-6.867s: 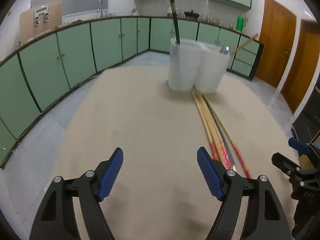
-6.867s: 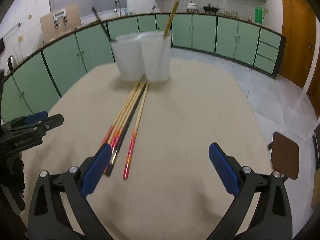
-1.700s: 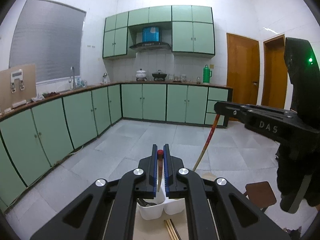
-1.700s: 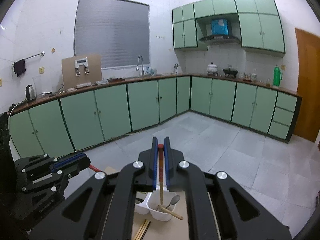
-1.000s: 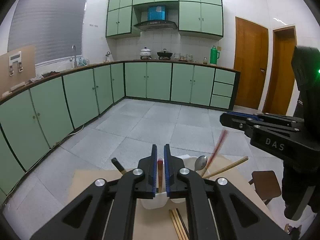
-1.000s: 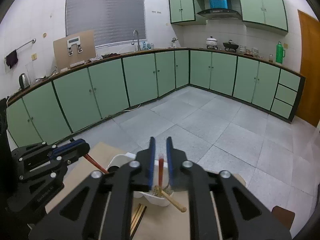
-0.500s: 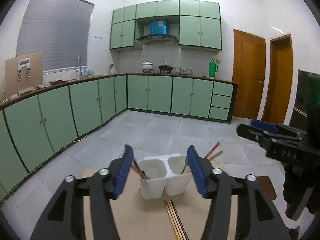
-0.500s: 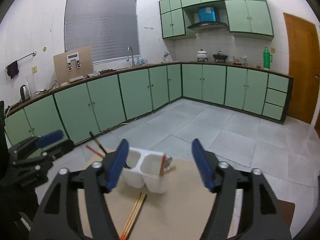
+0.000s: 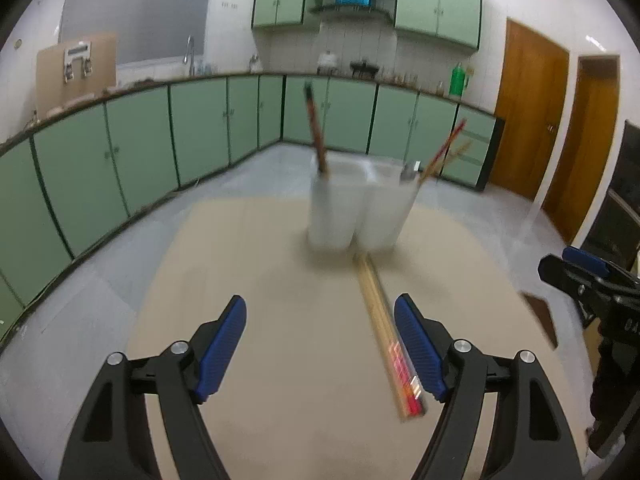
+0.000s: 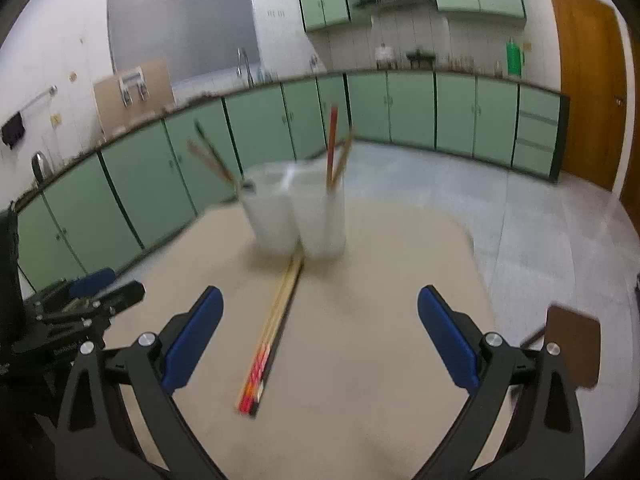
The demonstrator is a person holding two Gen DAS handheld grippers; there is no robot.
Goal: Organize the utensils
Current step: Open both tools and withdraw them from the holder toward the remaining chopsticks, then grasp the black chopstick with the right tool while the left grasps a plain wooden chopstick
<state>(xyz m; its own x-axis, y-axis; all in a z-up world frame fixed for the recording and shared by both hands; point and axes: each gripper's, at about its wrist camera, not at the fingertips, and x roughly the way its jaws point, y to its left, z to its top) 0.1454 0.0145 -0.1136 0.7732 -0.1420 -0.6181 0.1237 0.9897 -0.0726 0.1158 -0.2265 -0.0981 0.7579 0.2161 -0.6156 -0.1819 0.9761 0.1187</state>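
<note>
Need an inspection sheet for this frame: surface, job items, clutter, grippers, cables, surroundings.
Surface: beige table top, mostly bare.
Job's things: white two-compartment holder standing upright, chopsticks sticking out of both compartments; a bundle of loose chopsticks lies flat in front of it, far end about at its base.
Clutter: nothing seen.
Grippers: left gripper open and empty; right gripper open and empty.
Cables: nothing seen.
Surroundings: green cabinets, wooden doors, brown stool beside the table. Frames blurred.
</note>
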